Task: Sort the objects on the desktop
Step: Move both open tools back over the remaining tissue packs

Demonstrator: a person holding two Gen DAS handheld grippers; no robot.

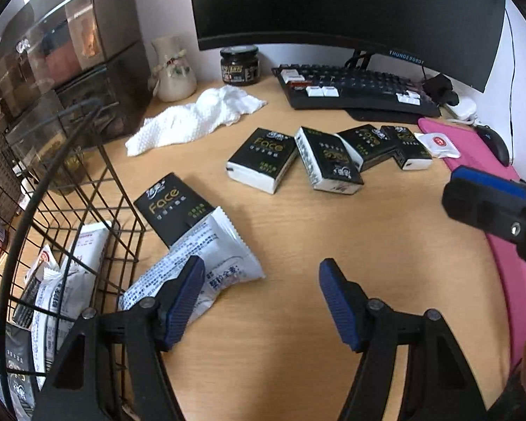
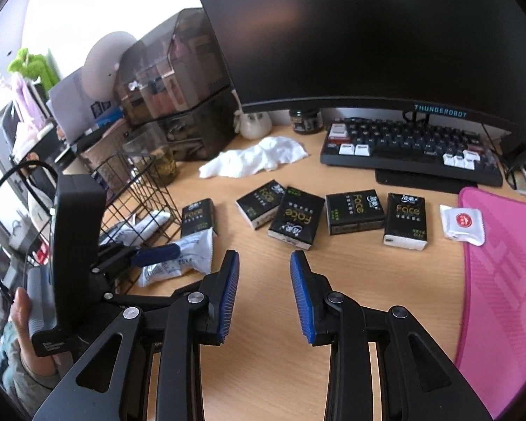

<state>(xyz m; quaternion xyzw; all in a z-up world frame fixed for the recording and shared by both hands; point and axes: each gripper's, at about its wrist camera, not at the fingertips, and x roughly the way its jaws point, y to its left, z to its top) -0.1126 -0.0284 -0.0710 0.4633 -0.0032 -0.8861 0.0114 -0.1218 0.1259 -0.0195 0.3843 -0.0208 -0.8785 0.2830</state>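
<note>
Tissue packs (image 2: 350, 212) lie scattered on the counter (image 2: 368, 280) at twelve o'clock of the right tongs (image 2: 264, 280), part open, empty. Left tongs (image 1: 261, 298), half open and empty, overlap a white wrapper (image 1: 207, 263) beside the wire basket (image 1: 87, 210) at nine.

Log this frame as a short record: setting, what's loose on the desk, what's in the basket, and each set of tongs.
setting: wooden desk, monitor, keyboard
loose items: five black tissue packs, white wrapper, crumpled paper towel, small white sachet
wire basket: white packets inside
left tongs: open, empty, one finger over the wrapper
right tongs: open, empty, above bare desk
</note>
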